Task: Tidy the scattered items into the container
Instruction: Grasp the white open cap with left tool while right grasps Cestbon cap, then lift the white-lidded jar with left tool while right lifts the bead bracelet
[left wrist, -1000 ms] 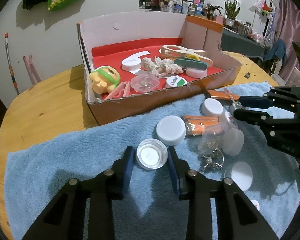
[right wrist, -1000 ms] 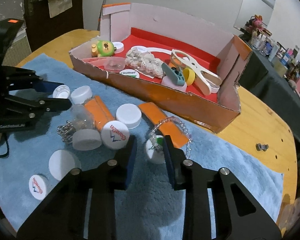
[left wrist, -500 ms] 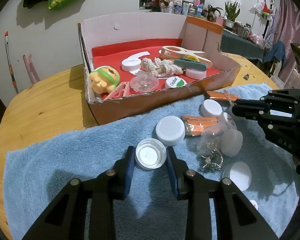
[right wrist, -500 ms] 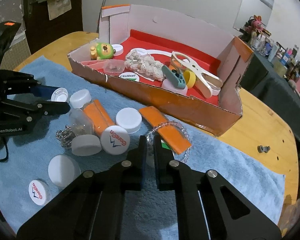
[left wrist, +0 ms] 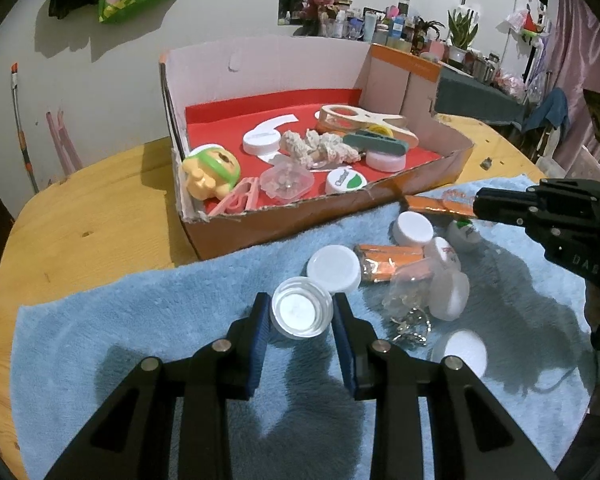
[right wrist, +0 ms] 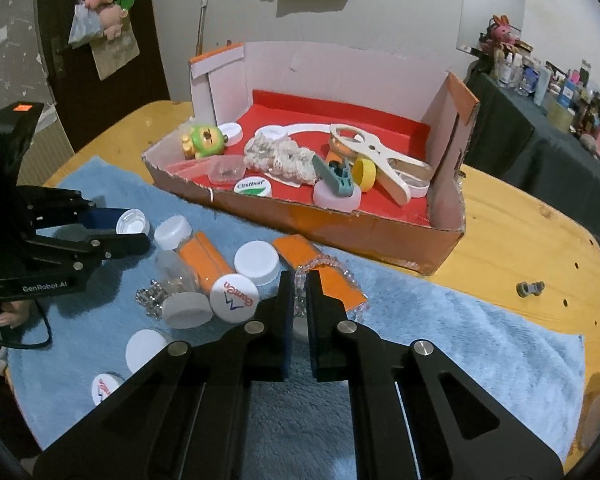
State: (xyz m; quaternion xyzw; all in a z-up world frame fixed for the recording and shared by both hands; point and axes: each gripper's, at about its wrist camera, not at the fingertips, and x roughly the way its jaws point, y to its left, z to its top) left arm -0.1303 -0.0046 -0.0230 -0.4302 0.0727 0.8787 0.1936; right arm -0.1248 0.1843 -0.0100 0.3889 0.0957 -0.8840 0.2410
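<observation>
The cardboard box (left wrist: 320,216) with a red floor holds a toy head, caps, a wooden clip and more. On the blue towel (left wrist: 140,320), my left gripper (left wrist: 300,310) is shut on an upturned white cap (left wrist: 302,314), its blue pads against both sides. In the right wrist view the same left gripper (right wrist: 134,230) and its cap (right wrist: 131,221) show at the left. My right gripper (right wrist: 299,284) is shut on a strand of the clear bead bracelet (right wrist: 324,260), which lies over an orange packet (right wrist: 332,284). A green-labelled cap (left wrist: 464,232) sits just under that right gripper (left wrist: 478,206).
Several white caps (right wrist: 257,262), a red-logo cap (right wrist: 234,300), orange packets (right wrist: 204,260) and a clear bag with a metal chain (right wrist: 152,300) lie on the towel between the grippers. A small bolt (right wrist: 530,289) rests on the wooden table (right wrist: 520,240) at the right.
My right gripper's jaws closed from around the green-labelled cap down onto the bracelet strand, then rose a little. The left gripper kept still on its cap.
</observation>
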